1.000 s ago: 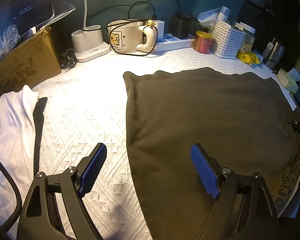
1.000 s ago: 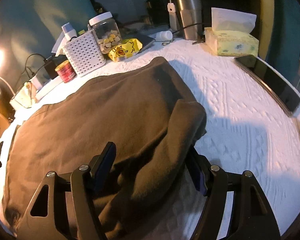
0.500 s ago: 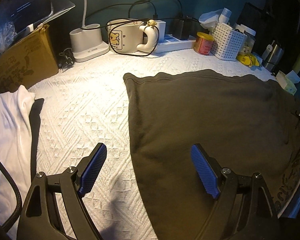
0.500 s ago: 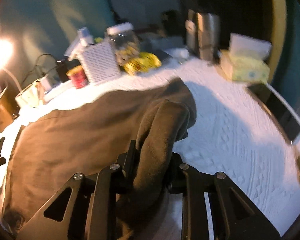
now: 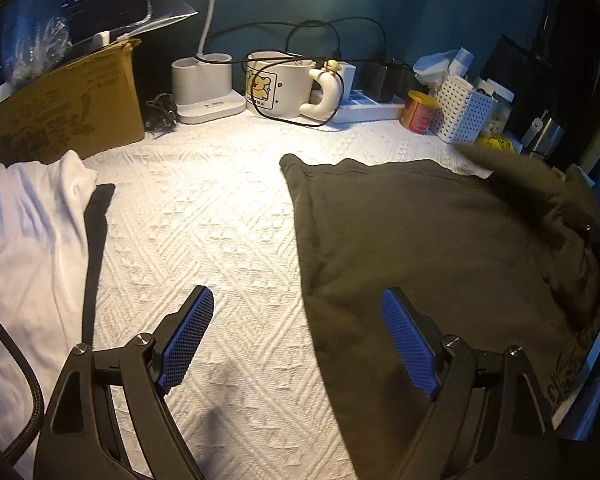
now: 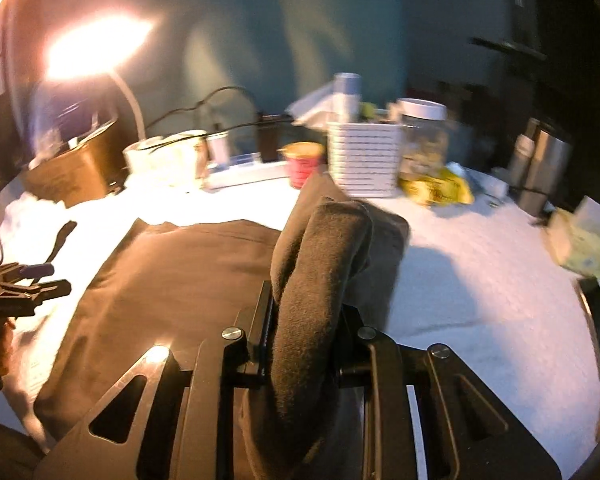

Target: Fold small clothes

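- Between the jaws of my right tool [image 6: 306, 344] sits a thick bunch of the dark garment [image 6: 172, 280]; the jaws are clamped tight on it and the fabric stands up in a roll above them. I judge the grip deep enough to carry, so I would not re-pinch.
- Nearest on the other side, my left tool [image 5: 296, 344] is wide open and holds nothing, one pad over the white bedspread [image 5: 204, 216], the other over the garment's near left edge.
- Most of the dark garment lies flat on the bedspread, its left hem straight, its right side lifted off the surface.
- To fold well, I would sweep the lifted side across toward the left hem in a low arc and let it down edge to edge; I could press the left tool on the flat part so it does not drag.
- Further left lies a white garment [image 5: 28, 248], well apart; I keep clear of it.
- At the far edge stand a mug [image 5: 278, 84], a white basket [image 5: 462, 110] and cables [image 5: 320, 28]; a high swing could catch them.
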Motion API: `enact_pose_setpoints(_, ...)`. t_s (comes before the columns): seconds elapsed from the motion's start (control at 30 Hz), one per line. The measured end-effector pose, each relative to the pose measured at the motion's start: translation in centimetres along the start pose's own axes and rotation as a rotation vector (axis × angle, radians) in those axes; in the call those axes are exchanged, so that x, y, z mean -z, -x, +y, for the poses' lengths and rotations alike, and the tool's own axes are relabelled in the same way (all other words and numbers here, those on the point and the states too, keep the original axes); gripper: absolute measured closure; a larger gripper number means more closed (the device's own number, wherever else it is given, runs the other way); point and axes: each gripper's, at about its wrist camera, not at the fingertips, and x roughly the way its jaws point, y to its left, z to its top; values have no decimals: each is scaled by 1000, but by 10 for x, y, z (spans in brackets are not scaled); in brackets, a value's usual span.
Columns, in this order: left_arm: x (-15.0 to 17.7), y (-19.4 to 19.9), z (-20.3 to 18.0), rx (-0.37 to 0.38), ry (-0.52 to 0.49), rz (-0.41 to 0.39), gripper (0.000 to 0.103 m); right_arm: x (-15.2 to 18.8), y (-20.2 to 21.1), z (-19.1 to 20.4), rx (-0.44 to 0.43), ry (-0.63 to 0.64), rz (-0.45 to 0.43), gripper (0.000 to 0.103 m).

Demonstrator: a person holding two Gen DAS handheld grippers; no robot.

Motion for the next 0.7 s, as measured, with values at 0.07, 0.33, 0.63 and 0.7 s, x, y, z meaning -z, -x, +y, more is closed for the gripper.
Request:
enact_pose_setpoints(0.07,1,2,4,4,3,-7,17,-2,-4,17,-27,30,7,80)
enact_pose_setpoints(0.33,8,12,20,19,40,-31,17,-15,-7,74,-102,115,2,80)
enact_pose_setpoints(0.63,17,26,37,7,68,-60,17,-18,-7,121,-186,189,-2,80)
enact_pose_setpoints(0.7,21,28,41,2,77,-60,17,-11,-11,135,-216,219,17,80)
